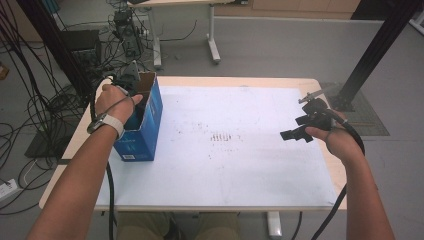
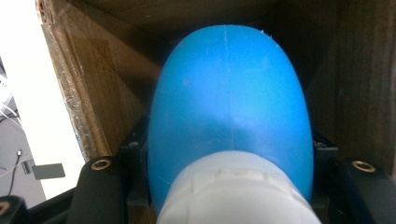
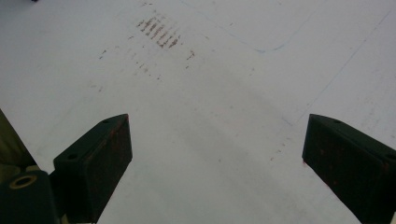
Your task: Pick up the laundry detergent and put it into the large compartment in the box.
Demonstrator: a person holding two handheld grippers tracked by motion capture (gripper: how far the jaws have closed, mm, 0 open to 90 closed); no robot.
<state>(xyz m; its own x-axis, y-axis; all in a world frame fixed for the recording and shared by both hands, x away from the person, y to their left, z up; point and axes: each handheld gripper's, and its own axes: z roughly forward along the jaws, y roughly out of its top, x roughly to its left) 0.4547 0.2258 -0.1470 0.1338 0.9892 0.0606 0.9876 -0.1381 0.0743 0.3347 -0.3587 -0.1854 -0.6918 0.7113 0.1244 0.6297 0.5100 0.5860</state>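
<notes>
A blue cardboard box (image 1: 145, 131) with an open top stands at the left of the white mat (image 1: 240, 170). My left gripper (image 2: 229, 149) reaches down into it, between its brown inner walls (image 2: 107, 79). Its jaws are shut on a smooth blue rounded object with a white end (image 2: 229, 93). In the high view the left hand covers that gripper (image 1: 137, 92) at the box's mouth. My right gripper (image 1: 295, 128) hovers over the mat's right side. Its jaws (image 3: 217, 140) stand wide open with nothing between them.
Faint rust-coloured marks (image 1: 222, 137) sit on the middle of the mat. Cables and equipment (image 1: 120, 35) crowd the floor beyond the table's left corner. A black frame post (image 1: 370, 55) rises at the far right. Another table's legs (image 1: 212, 35) stand behind.
</notes>
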